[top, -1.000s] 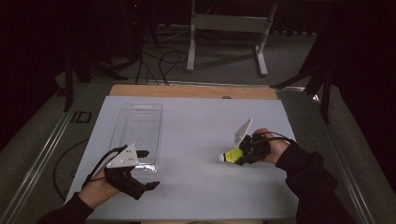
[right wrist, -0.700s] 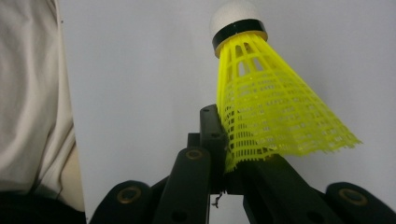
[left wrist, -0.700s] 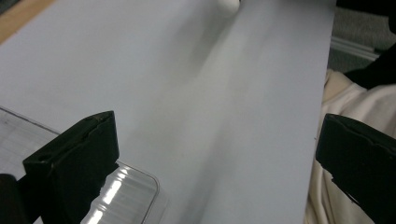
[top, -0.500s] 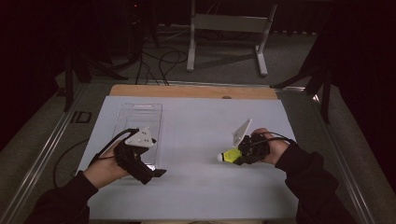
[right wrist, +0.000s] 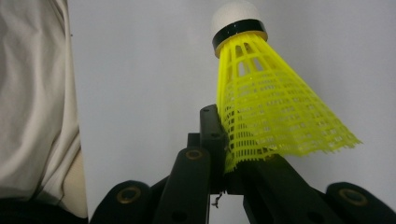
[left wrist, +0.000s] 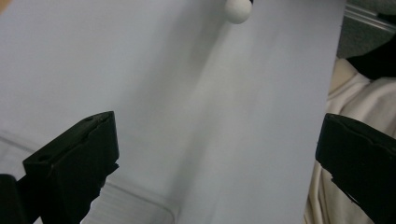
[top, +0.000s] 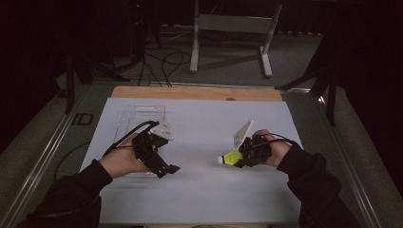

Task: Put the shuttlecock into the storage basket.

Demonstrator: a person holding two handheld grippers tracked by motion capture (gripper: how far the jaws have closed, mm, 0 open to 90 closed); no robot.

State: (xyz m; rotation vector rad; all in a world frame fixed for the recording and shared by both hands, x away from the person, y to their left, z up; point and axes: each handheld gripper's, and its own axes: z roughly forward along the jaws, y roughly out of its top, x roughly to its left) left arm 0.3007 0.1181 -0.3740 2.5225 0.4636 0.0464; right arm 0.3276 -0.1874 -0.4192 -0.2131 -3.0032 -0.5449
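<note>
A yellow plastic shuttlecock (right wrist: 266,93) with a white cork tip is pinched by its skirt edge in my right gripper (right wrist: 229,158), which is shut on it. In the high view the shuttlecock (top: 229,158) points left, just above the white sheet, right of centre, with the right gripper (top: 239,158) behind it. My left gripper (top: 164,166) hovers over the near end of a clear plastic tray (top: 142,116), its jaws wide open and holding nothing. In the left gripper view the open gripper (left wrist: 217,154) faces the sheet, with the cork tip (left wrist: 237,9) at the top edge.
A white sheet (top: 204,190) covers the table, with a wooden strip (top: 190,92) at the far edge. Metal rails run along both sides. A stand's legs (top: 228,23) and cables lie on the floor beyond. The clear tray's corner (left wrist: 135,205) sits under the left jaws.
My left gripper has moved forward and to the right, from the sheet's near-left corner to over the tray's near end. The right gripper and shuttlecock have stayed put.
</note>
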